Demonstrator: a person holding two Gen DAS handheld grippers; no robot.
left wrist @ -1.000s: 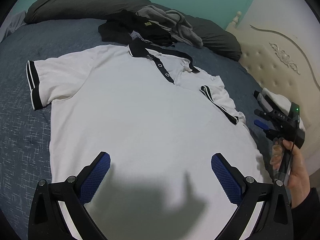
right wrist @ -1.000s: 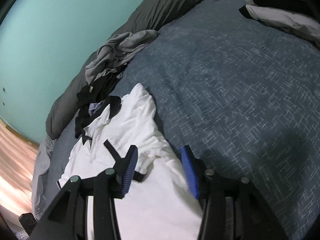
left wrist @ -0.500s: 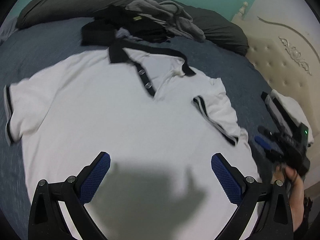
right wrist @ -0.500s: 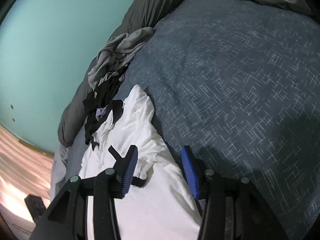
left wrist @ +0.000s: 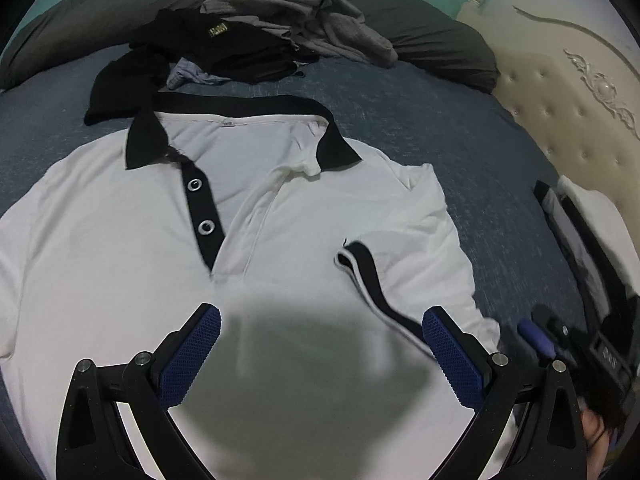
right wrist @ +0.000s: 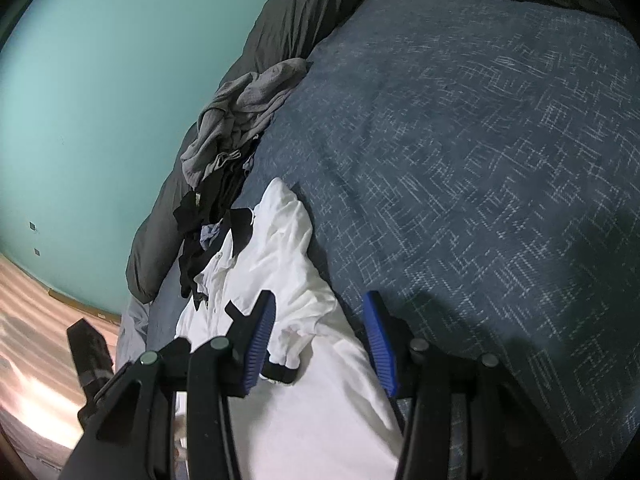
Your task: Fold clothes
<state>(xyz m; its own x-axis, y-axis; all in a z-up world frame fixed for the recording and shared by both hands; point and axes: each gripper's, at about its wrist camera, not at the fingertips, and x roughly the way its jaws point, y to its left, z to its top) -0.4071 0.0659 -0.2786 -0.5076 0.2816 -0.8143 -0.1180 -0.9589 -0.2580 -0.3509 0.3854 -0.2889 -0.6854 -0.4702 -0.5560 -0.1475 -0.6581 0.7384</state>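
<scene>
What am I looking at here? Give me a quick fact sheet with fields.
Setting: bed with a blue patterned bedspread
Main garment: white polo shirt with a black collar, spread front up
Its sleeve: one sleeve folded in over the chest
Other clothes: grey garment and black garment piled behind it
Left claw: open above the shirt
Right claw: open at the folded sleeve

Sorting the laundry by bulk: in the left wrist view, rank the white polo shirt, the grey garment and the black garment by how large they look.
1. white polo shirt, though it lies nearest the camera.
2-3. grey garment and black garment: similar, crumpled and overlapping, so unranked.
</scene>
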